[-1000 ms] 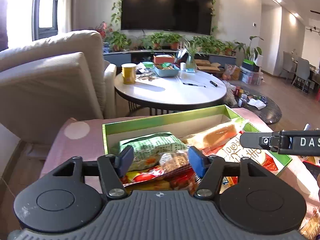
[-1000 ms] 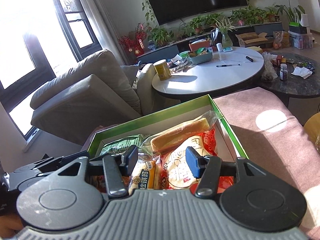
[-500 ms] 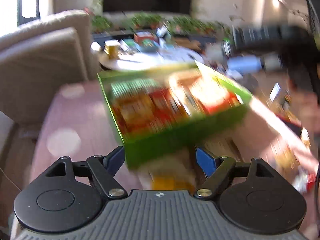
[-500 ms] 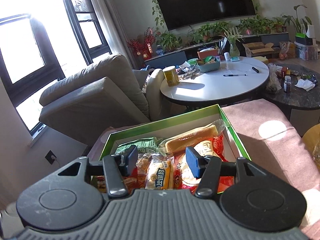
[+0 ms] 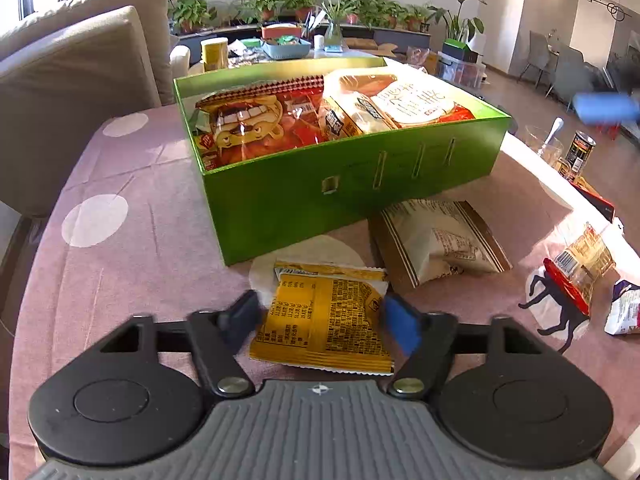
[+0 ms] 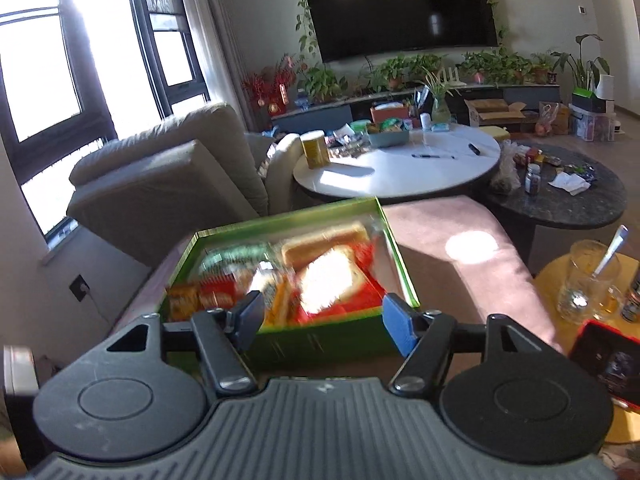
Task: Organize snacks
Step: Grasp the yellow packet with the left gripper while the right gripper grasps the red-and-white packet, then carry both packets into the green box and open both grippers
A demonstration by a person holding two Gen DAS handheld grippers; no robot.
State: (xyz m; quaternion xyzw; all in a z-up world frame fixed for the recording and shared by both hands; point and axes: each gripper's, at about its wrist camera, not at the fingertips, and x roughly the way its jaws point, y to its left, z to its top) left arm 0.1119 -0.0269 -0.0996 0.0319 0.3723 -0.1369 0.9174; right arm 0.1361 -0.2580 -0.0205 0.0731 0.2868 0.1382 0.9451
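Living room, pink dotted table (image 5: 120, 168): snack sorting partly done.

A green box (image 5: 352, 184) on the table already holds several packets, packed side by side, while at least 4 lie loose in front of it. The yellow snack packet (image 5: 324, 320) lies flat, back side up, printed with small text, just before the box's near wall; a beige bag (image 5: 436, 244) rests beside it, and 2 smaller packets (image 5: 580, 268) sit well apart to the right. The left gripper (image 5: 320, 320) has just been closing: its jaws bracket the yellow packet, pads at its edges, not clearly clamped yet. The right gripper (image 6: 320, 322) hovers short of the box, jaws apart and empty. Judging by this, the yellow packet goes in next, then the rest.
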